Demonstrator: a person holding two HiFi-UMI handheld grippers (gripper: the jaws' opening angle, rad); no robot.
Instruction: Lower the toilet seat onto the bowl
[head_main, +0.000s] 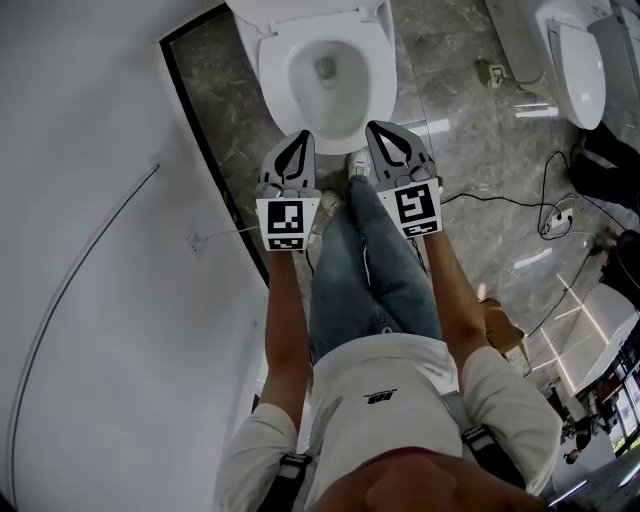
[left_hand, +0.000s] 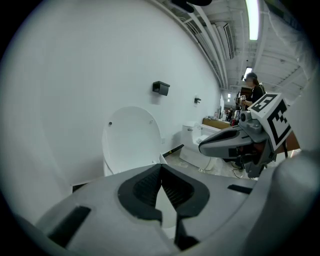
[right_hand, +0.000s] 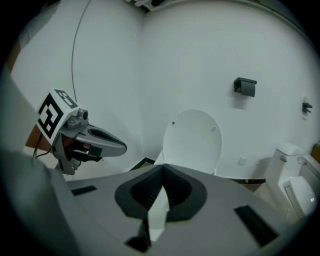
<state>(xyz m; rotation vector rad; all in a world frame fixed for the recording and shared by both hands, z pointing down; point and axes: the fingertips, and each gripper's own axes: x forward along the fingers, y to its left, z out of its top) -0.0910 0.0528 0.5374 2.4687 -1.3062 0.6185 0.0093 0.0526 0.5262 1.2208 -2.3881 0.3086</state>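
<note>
No readable text, small shirt logo (head_main: 378, 397) too blurred to read

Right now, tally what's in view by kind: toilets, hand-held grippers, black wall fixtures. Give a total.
Toilets: 2
Hand-held grippers: 2, both shut and empty
Black wall fixtures: 2
Total: 6
</note>
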